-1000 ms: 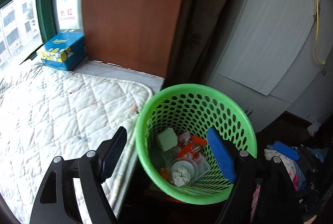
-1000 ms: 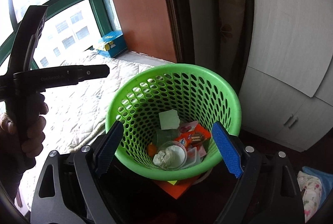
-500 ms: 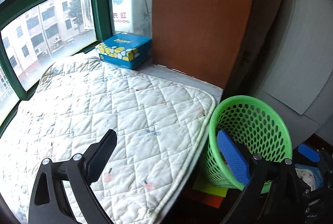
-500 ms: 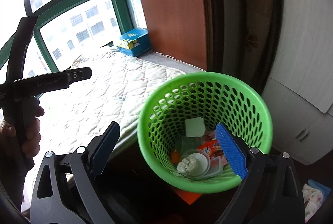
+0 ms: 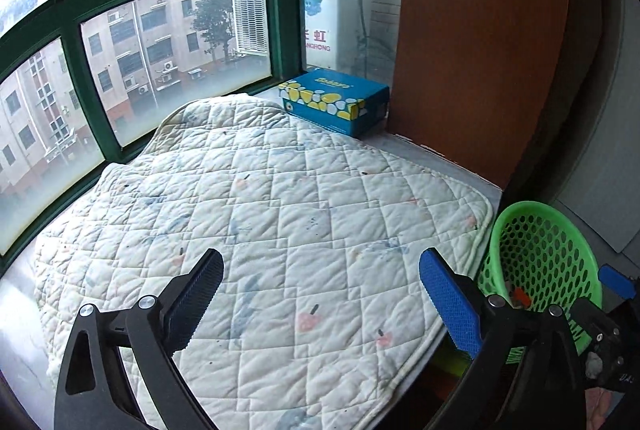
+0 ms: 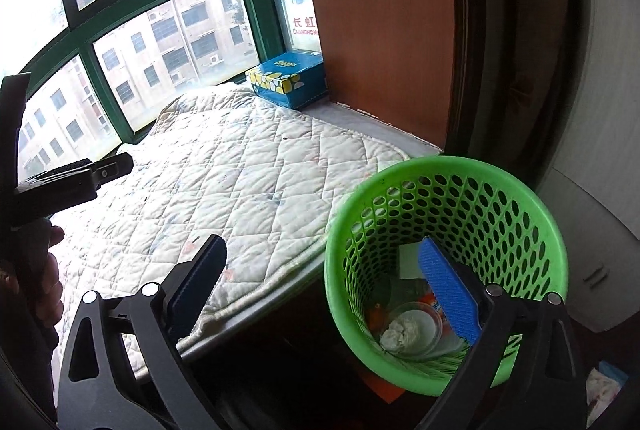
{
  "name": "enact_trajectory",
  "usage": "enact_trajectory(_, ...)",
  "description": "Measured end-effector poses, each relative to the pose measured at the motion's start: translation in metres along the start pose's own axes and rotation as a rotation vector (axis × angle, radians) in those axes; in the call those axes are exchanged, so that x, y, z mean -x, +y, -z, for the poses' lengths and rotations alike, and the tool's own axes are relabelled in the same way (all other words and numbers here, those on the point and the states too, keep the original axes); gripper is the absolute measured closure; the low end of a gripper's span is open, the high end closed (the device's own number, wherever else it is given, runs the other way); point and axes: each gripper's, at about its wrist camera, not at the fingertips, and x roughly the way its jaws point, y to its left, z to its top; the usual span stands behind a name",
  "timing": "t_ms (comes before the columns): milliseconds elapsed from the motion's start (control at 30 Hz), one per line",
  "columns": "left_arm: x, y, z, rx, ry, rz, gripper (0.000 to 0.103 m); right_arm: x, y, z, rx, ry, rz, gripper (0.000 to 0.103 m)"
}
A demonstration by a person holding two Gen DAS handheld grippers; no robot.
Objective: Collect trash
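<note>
The green basket (image 6: 448, 198) is seen at the lower right of the right view, beside the quilted mat (image 5: 280, 214), so trash can be dropped in. A white wad (image 6: 400, 330) and wrappers are kept inside. The left gripper (image 5: 320, 294) is held wide over the mat with nothing in it. The right gripper (image 6: 324, 282) is being opened, and nothing is held between its jaws.

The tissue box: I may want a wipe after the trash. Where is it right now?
The tissue box sits at the far end of the window ledge in both wrist views, touching the quilted pad's far edge, beside the brown wooden panel and below the window.
</note>
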Motion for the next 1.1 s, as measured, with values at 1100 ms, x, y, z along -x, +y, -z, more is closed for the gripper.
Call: enact_trajectory(1100,0.027,0.062,0.030,0.141,-0.041,-0.154,0.007,-0.018,0.029,-0.006,0.010,-0.015,0.038,0.005)
